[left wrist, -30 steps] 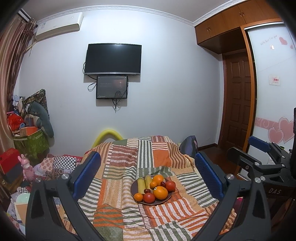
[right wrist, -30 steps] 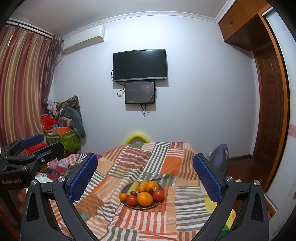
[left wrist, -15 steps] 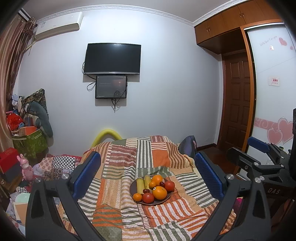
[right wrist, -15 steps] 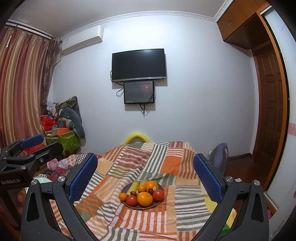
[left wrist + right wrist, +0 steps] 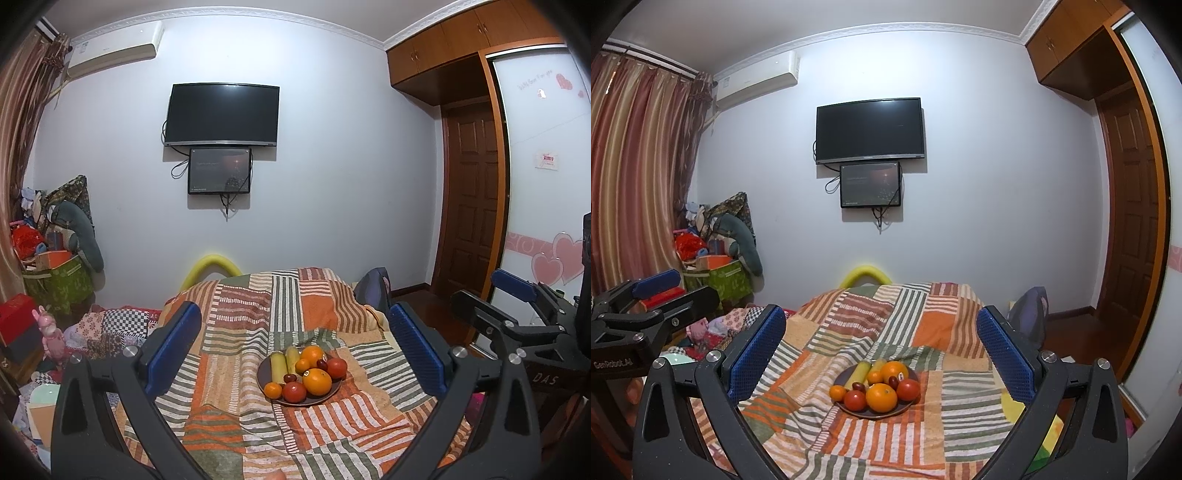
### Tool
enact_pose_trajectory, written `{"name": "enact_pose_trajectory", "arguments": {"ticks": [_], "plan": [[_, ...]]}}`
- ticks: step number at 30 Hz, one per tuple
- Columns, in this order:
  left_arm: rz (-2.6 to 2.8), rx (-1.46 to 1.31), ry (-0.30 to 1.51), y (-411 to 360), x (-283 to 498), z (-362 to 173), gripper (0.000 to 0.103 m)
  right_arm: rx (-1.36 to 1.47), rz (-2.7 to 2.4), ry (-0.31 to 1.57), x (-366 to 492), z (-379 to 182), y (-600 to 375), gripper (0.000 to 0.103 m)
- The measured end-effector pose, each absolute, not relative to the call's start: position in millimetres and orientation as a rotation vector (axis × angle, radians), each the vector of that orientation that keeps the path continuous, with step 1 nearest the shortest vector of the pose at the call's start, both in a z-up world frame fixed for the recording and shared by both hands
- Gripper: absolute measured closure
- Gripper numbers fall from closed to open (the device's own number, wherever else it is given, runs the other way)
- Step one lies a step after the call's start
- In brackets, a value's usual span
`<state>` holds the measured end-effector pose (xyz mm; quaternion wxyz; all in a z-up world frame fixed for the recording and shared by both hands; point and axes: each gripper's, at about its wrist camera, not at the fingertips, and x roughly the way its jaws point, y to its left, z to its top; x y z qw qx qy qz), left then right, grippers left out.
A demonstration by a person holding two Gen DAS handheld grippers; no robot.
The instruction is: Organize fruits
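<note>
Approach step: left gripper (image 5: 295,354) and right gripper (image 5: 881,350) hover wide open, empty; next, descend to plate (image 5: 849,374) at 6 o'clock.

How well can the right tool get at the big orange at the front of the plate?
Probably yes. The right tool is open and empty, the big orange sits at the plate's near edge, and only bare blanket lies before it. Neighbouring tomatoes crowd its sides.

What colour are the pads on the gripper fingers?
Blue pads, with a textured surface; right wrist view shows them best.
</note>
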<state>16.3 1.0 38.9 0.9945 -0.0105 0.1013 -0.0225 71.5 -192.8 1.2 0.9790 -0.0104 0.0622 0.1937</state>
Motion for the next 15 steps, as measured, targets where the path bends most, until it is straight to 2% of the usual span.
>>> {"name": "enact_pose_trajectory", "arguments": {"ticks": [15], "plan": [[-0.046,-0.028,0.206,0.5,17.0,37.1,0.0,-0.038,0.402,0.115,69.9,2.8,-186.2,0.0]]}}
